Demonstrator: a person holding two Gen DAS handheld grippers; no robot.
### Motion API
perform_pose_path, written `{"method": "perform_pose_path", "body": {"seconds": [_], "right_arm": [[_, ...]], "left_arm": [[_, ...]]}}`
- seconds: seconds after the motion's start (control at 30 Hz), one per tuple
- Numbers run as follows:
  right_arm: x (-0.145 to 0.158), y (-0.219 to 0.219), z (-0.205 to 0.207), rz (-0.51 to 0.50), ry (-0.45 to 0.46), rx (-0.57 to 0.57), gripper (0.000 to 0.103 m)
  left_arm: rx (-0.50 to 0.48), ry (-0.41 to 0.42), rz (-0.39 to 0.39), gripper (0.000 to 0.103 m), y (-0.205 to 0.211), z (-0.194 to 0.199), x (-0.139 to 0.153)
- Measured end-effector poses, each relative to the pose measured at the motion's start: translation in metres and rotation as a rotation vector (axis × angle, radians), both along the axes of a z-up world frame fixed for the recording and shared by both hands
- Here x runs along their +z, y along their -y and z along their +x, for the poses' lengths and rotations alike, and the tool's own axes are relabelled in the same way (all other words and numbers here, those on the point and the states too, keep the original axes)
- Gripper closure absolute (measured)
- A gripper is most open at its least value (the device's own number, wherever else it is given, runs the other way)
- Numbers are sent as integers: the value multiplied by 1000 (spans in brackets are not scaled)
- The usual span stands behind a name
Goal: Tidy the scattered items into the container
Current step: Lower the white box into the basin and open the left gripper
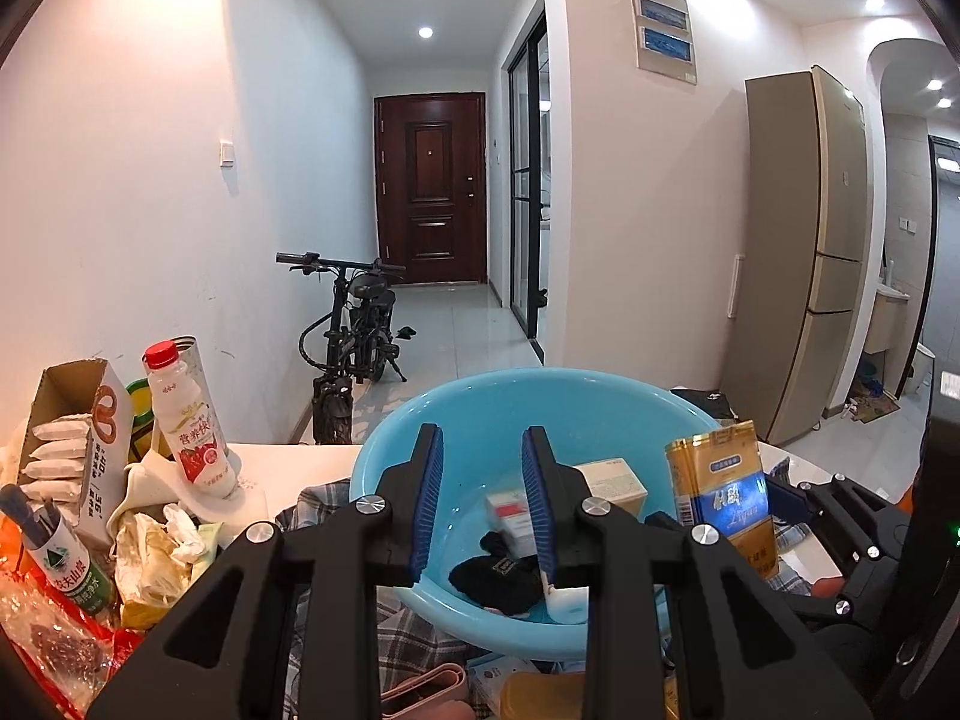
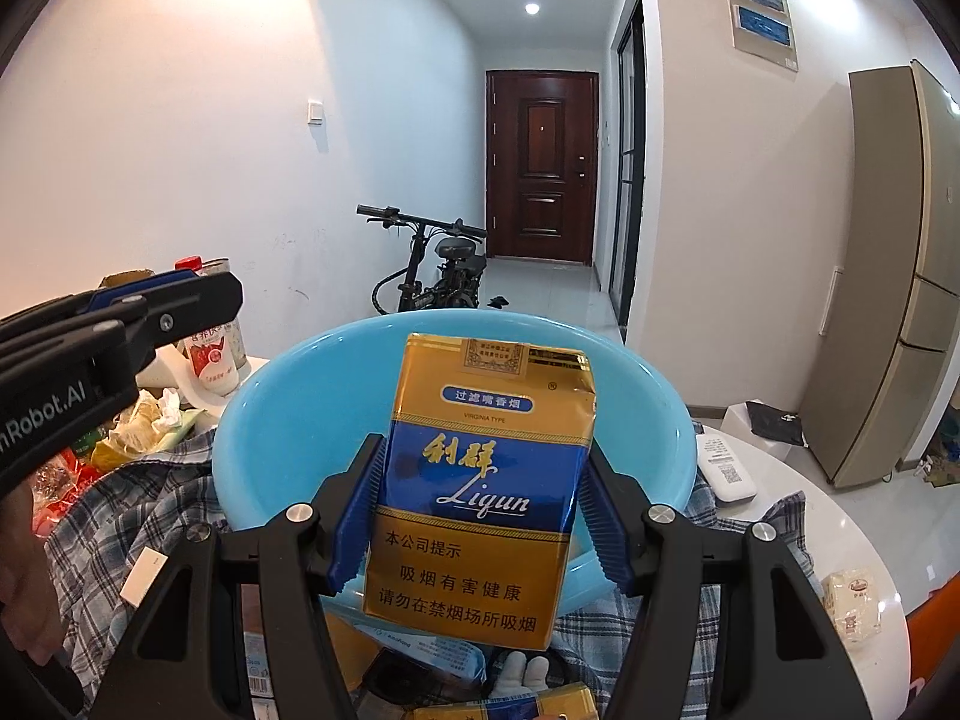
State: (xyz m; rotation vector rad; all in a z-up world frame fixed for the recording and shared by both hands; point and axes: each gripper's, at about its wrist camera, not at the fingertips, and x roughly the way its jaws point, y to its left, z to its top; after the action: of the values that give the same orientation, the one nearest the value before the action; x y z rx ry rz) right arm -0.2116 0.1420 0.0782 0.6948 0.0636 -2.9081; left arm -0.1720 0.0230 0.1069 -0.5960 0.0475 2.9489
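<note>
A light blue plastic basin (image 1: 480, 414) (image 2: 288, 414) stands on a plaid cloth. Inside it lie a black knitted item (image 1: 492, 579), a small red-and-white box (image 1: 510, 516) and a cream box (image 1: 618, 480). My left gripper (image 1: 483, 498) is open and empty, fingers over the basin's near rim. My right gripper (image 2: 480, 510) is shut on an upright gold-and-blue Liqun cigarette pack (image 2: 480, 480) (image 1: 723, 492), held at the basin's near right rim.
At the left are a strawberry milk bottle (image 1: 189, 420), a cardboard box of white sachets (image 1: 66, 450), a green-label water bottle (image 1: 66, 564) and crumpled wrappers (image 1: 153, 558). A white remote (image 2: 726, 468) and a wrapped snack (image 2: 852, 600) lie right. More packs (image 2: 528, 702) lie below the grippers.
</note>
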Motion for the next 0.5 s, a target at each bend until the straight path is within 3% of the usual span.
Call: {"method": "perform_pose_path", "body": {"seconds": [0.33, 0.37, 0.4, 0.5], "right_arm": [[0, -1, 1, 7, 2, 0, 40], [0, -1, 0, 6, 2, 0, 40], [0, -1, 1, 7, 1, -1, 40], [1, -1, 0, 7, 1, -2, 40]], "left_arm": [[2, -5, -3, 75, 0, 0, 0], [2, -2, -8, 53, 0, 0, 0], [-2, 6, -12, 7, -1, -1, 0], [19, -41, -14, 0, -2, 4, 1]]}}
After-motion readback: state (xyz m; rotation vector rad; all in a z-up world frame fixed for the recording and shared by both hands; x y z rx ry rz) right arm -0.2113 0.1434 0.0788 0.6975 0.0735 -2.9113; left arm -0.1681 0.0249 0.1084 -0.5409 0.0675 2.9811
